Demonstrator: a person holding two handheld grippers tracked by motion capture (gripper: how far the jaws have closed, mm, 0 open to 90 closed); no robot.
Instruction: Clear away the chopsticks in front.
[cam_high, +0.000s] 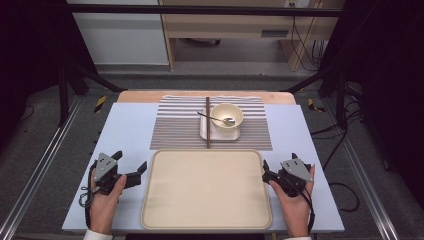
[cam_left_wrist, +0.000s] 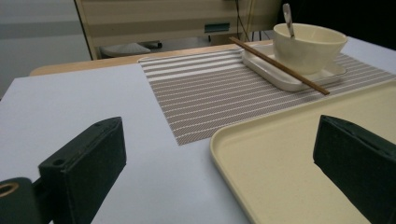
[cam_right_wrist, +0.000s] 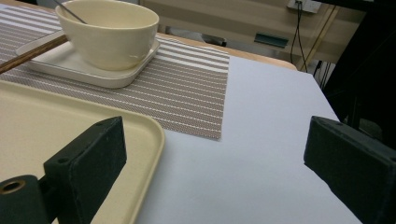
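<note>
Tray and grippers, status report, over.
Left gripper open, empty, at tray's left edge. Right gripper open, empty, at its right edge. Tray bare, untouched. Bowl with spoon beyond; nothing in the way.

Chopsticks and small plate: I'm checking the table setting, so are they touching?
Touching. The left gripper view shows the chopsticks lying across the small plate rim, beside the bowl.

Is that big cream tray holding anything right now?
No, in the high view the tray lies bare, while the bowl with its spoon sits on the small plate beyond it.
</note>
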